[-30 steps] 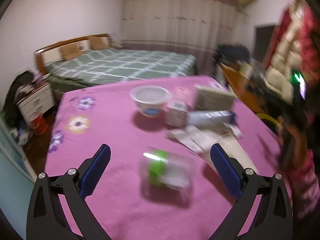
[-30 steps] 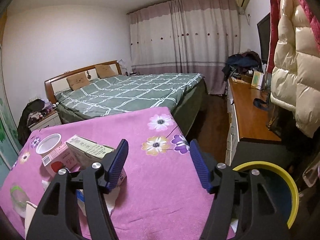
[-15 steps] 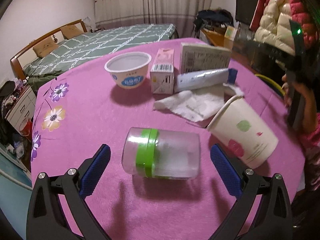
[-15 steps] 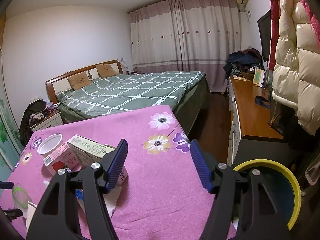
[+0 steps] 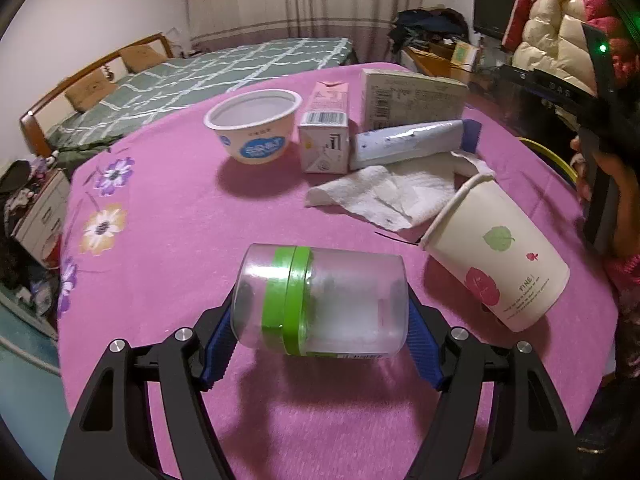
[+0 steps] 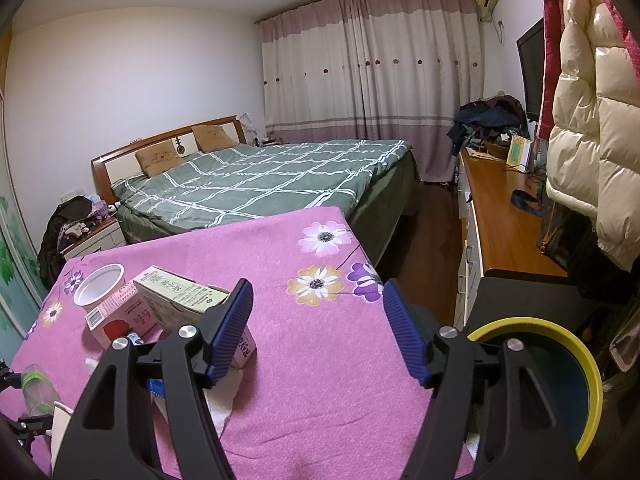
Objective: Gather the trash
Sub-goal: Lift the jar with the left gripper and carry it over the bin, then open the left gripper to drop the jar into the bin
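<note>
Down you've come with the left gripper (image 5: 320, 334), jaws closing on the clear plastic jar (image 5: 320, 300) lying crosswise on the pink tablecloth (image 5: 168, 248). Your right gripper (image 6: 318, 328) hangs agape, empty, beside the yellow-rimmed bin (image 6: 584, 364).

Bin (image 6: 556, 344) partly behind right tongs (image 6: 316, 328)
</note>
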`<state>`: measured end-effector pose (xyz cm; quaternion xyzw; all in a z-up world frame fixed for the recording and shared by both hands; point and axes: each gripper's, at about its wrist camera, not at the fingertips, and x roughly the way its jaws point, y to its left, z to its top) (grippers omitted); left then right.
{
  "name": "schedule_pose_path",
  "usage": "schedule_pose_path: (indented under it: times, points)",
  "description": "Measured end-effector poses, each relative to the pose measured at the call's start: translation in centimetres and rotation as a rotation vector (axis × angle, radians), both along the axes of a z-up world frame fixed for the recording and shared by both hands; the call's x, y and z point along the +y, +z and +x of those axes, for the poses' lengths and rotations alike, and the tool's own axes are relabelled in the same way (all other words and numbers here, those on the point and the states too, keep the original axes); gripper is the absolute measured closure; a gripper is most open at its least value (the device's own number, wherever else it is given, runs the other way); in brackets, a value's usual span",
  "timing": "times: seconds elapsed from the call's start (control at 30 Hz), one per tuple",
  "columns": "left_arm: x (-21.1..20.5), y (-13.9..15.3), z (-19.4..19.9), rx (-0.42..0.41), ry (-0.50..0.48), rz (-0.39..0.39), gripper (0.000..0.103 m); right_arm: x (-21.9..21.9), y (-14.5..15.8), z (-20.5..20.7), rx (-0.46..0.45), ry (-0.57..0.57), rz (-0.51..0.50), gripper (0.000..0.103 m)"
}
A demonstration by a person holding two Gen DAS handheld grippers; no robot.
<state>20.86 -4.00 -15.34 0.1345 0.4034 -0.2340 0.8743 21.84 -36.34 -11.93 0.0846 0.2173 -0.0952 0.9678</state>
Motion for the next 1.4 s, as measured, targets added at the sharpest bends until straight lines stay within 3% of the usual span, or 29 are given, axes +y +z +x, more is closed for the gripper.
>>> schedule_pose_path:
  times: [0.2, 0.43, 0.7, 0.93, 1.2, 1.4]
  points:
    - [-0.4, 3.6, -1.1, -0.071, 0.035, -0.012, 0.031, -0.8, 0.9, -1.0, 0.016, 0.009, 0.023, 0.039]
    - [-3.8, 7.9, -1.7, -0.124, 0.012, -0.043, 0.031, -3.8, 2.3, -7.8, 0.039, -0.038, -0.007, 0.038]
    - [-12.8, 10.6, -1.8, -0.11, -0.123, -0.12, 0.031, -8.7, 3.3, -16.4, 0.017, -0.169, 0.007, 0.034]
    - [-24.9, 10.1, -2.1, -0.018, -0.298, -0.178, 0.031, -12.5, 3.5, -22.7, 0.01, -0.295, 0.007, 0.032]
    - [-38.7, 6.9, -3.6, 0.043, -0.447, -0.106, 0.031, -16.0, 2.6, -26.9, 0.004, -0.39, 0.046, 0.032]
    - [-44.1, 3.2, -2.7, 0.106, -0.464, -0.045, 0.03, -17.3, 2.5, -28.2, -0.015, -0.41, 0.065, 0.032]
